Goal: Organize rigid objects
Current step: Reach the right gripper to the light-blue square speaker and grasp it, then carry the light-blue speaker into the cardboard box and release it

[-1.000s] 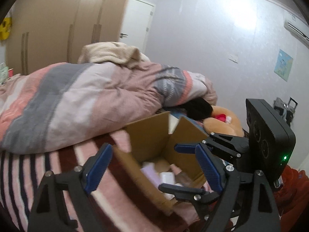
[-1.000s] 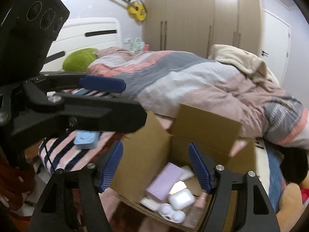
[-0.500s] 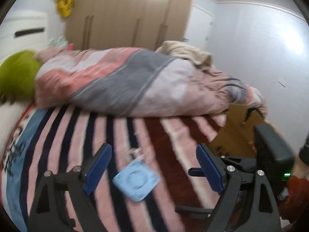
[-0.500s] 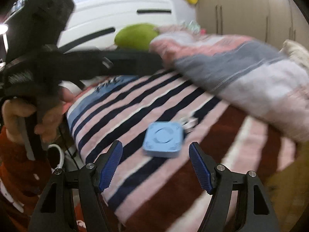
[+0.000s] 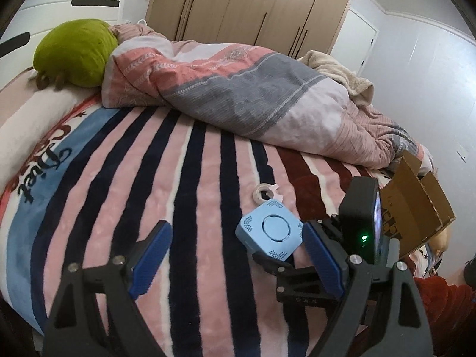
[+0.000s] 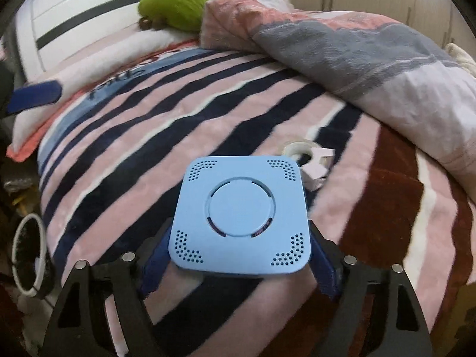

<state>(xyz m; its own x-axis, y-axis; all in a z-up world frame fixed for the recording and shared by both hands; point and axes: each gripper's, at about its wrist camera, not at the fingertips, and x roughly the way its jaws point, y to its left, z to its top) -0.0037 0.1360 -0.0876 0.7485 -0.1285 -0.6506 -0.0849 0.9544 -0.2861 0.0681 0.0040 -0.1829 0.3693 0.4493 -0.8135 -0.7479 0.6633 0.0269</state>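
A light-blue square device (image 6: 242,214) with a round centre and dotted corners lies flat on the striped blanket (image 6: 148,154). My right gripper (image 6: 239,238) has come down around it. Its jaws are opening, the device sits between the blue fingers (image 6: 324,264), and the pads stand just off its sides. In the left wrist view the same blue device (image 5: 269,233) lies just left of my left gripper's right finger (image 5: 321,255). My left gripper (image 5: 232,238) is open above the blanket with nothing held. A roll of clear tape (image 6: 297,148) lies just beyond the device.
An open cardboard box (image 5: 416,205) stands at the bed's right edge. A bunched pink and grey quilt (image 5: 238,95) runs across the back, with a green plush (image 5: 74,53) at the headboard. A small white piece (image 6: 318,163) touches the tape. A red sleeve (image 5: 440,312) shows low right.
Both grippers swung away from the cardboard box to the striped blanket and came down. The blue device, ahead of the right gripper half a second ago, now sits between its fingers.
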